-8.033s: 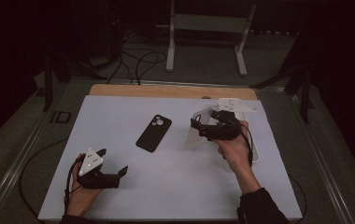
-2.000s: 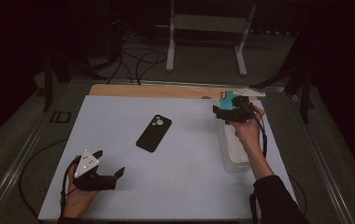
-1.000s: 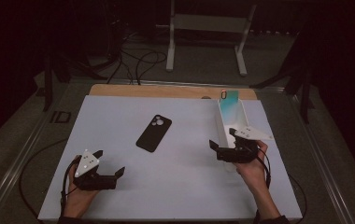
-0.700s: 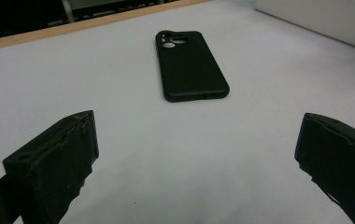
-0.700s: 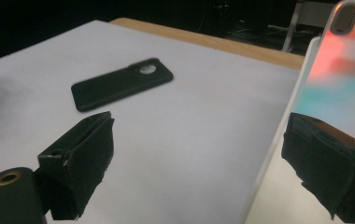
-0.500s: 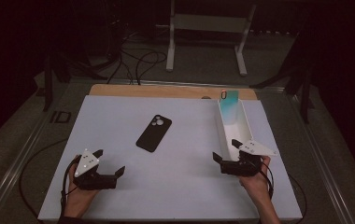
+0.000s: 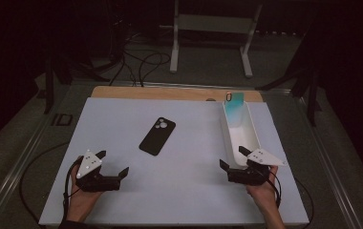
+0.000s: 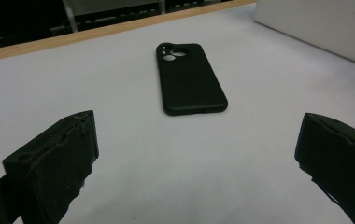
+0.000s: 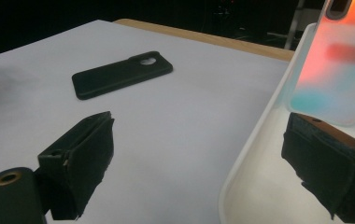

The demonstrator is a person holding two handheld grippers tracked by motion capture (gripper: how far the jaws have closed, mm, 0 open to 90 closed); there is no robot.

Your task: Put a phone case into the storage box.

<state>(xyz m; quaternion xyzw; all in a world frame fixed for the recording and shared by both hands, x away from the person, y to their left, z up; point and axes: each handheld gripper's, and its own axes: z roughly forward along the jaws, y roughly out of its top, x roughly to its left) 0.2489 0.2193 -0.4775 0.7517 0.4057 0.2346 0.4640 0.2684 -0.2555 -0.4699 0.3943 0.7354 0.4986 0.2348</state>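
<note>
— So which tool do you reckon goes for the black phone case (image 7: 157, 136)?

— I'd say the left tool (image 7: 110, 167). The case lies flat on the white surface (image 7: 189, 200), out in the open, forward of that tool and a little toward the middle. In the left gripper view the black phone case (image 8: 189, 79) sits almost dead ahead between the two jaws, camera cut-outs at the far end.

— And the right tool (image 7: 232, 162)?

— Farther off, I'd judge. It's down at the near end of the white tray (image 7: 253, 138), with one jaw seemingly over the tray's rim in the right gripper view. From there the case lies well off to its left, side-on.

— How does the case lie, lengthwise?

— Its long axis runs away from the person, tilted slightly to the right at the far end. So the left tool looks along its length; to close across the narrow width it could go more or less straight in.

— Are the tools holding anything?

— No. Both have their jaws spread wide, nothing between them.

— What's standing in the tray?

— A translucent teal and orange case (image 7: 234, 104), propped upright against the far end. It's well apart from the black one.
</note>
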